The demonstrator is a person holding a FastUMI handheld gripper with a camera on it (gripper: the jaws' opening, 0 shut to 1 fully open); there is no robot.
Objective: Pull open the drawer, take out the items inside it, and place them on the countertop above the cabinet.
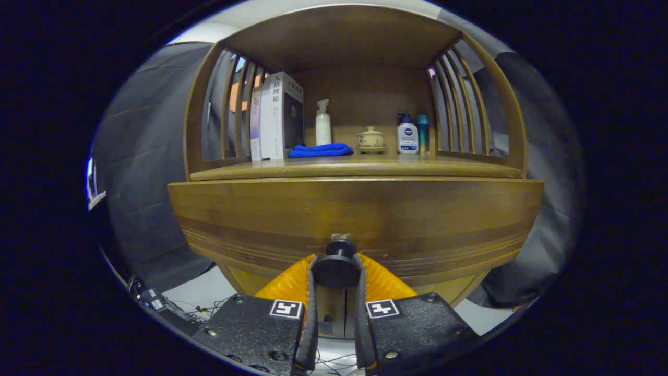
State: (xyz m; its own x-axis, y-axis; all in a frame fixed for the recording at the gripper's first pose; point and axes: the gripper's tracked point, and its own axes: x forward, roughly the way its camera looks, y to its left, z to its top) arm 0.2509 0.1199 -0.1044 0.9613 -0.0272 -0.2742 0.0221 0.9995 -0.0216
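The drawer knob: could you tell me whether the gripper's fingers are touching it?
Touching: in the gripper view both fingers press the sides of the drawer knob.

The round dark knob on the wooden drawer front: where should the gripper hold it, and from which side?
Grip the round dark knob across its disc, coming straight on at the wooden drawer front. It stands out from the panel, so fingers can close on both sides. The gripper already sits this way, both fingers pressing on the knob.

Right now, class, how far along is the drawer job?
Done: the gripper is closed on the drawer knob, jaws pressing on both sides. In hand: the pull; the drawer looks barely open, if at all. Left: taking items out onto the countertop.
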